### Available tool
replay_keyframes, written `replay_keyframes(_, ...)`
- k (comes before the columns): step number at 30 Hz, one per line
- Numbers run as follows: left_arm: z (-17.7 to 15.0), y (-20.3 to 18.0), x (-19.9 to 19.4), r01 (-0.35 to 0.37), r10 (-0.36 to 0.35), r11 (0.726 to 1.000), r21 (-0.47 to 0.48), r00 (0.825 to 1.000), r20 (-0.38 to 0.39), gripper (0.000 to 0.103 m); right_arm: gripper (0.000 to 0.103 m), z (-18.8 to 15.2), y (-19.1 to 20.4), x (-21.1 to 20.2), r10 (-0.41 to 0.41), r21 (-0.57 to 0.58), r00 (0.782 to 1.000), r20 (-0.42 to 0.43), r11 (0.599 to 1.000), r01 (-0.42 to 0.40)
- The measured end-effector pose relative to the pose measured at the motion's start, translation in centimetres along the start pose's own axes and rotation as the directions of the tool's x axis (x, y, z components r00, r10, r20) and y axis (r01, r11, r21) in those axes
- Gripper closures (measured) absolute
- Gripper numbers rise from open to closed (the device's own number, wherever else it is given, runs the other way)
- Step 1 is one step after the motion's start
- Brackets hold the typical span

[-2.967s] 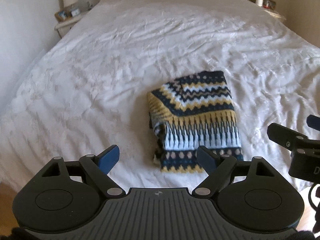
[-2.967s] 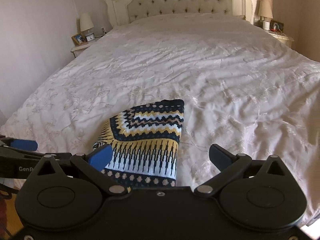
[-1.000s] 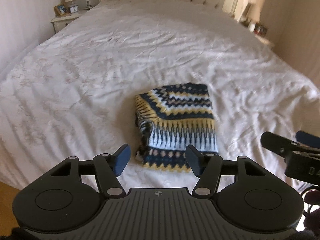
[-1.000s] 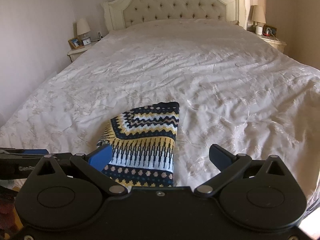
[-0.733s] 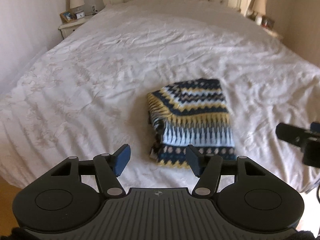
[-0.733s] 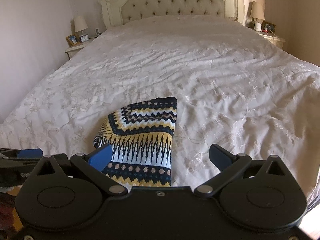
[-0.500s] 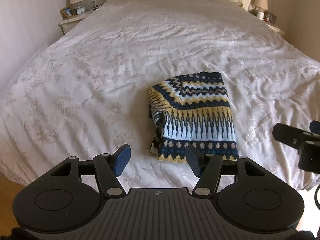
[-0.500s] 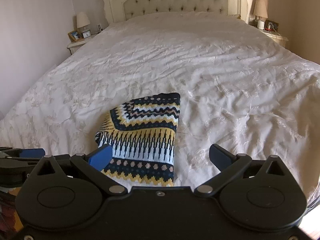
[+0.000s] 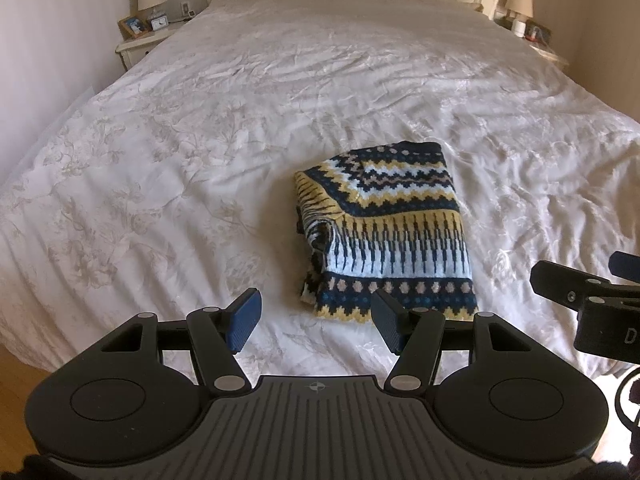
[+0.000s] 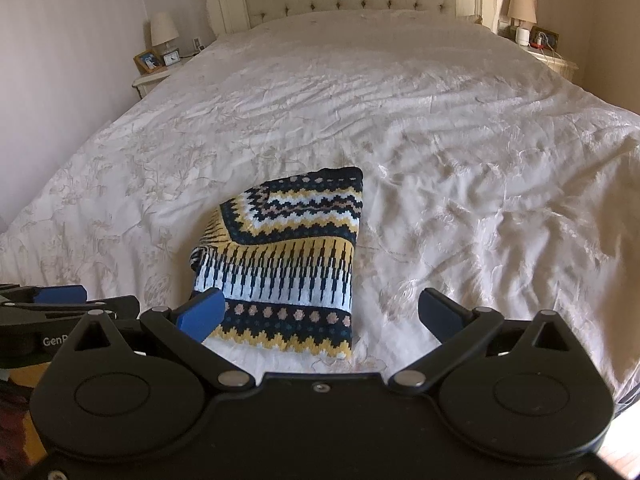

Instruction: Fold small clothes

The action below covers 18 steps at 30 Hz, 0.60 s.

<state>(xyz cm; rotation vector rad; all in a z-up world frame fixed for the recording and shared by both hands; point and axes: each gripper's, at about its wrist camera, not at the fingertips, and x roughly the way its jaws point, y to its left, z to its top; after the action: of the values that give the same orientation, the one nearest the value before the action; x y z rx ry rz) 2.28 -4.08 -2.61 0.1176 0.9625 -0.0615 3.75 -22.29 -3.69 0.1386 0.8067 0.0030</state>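
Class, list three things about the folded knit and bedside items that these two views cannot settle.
1. Both views: the layers under the folded knit are covered by its top layer.
2. Left wrist view: the clock face is too small to read.
3. Right wrist view: the items on the right nightstand are too small to identify.

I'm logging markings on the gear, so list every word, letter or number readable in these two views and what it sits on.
"GenR", cut off by the frame in front: on the left hand-held gripper, seen at the left edge of the right wrist view.
"D", cut off at the picture's edge: on the right hand-held gripper, seen in the left wrist view.
Clock face: too small to read.
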Motion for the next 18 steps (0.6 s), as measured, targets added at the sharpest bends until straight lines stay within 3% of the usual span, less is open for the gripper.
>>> replay_keyframes(18,-0.23,0.41,0.14,0.002,-0.002,1.0,0.009,1.0,-0.018,0.043,0.001,-0.33,0.23,0.45,-0.006,0.033,1.0,-0.013,0.999,0.006)
